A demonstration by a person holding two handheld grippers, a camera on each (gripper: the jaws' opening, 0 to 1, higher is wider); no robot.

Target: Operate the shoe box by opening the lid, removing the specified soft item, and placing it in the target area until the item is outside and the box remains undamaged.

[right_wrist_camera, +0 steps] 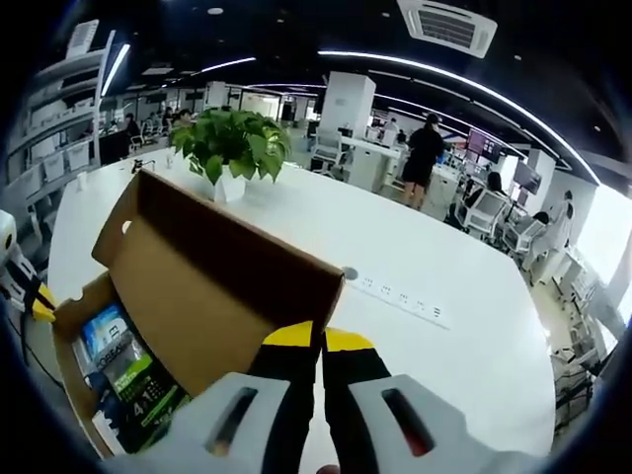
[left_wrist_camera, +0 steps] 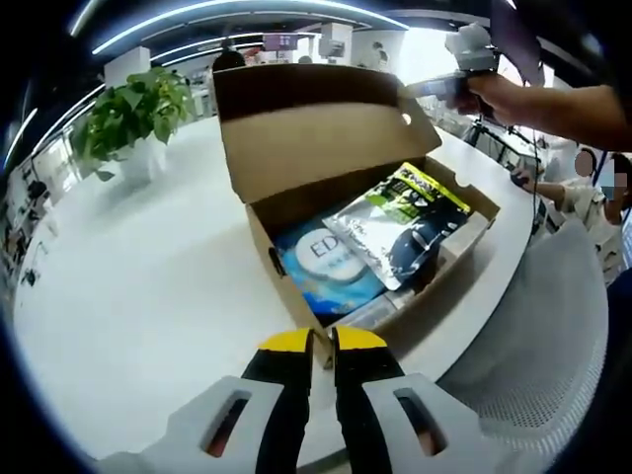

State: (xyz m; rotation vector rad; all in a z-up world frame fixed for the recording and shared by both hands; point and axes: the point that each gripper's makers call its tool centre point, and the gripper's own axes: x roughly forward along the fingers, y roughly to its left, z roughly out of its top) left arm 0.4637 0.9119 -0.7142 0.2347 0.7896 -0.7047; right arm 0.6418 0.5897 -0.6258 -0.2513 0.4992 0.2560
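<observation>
Bright ceiling light strips [right_wrist_camera: 434,74] glare on the white table [left_wrist_camera: 128,286]; fisheye edges bend and blur.

**Right gripper pinches the raised lid edge**

The right gripper [right_wrist_camera: 320,348] has its yellow-tipped jaws pressed together on the upper edge of the cardboard lid [right_wrist_camera: 212,286], which stands raised and tilted over the shoe box [right_wrist_camera: 74,375]. Inside the box, at lower left, lie a blue packet [right_wrist_camera: 104,334] and a green-and-black packet [right_wrist_camera: 148,390]. The left gripper [right_wrist_camera: 28,294] shows at the far left edge, just beside the box. The box sits on a white desk [right_wrist_camera: 434,365], with a potted plant [right_wrist_camera: 235,146] behind the lid and a strip of sockets [right_wrist_camera: 400,296] to the right. People stand and sit among desks in the office behind.
</observation>
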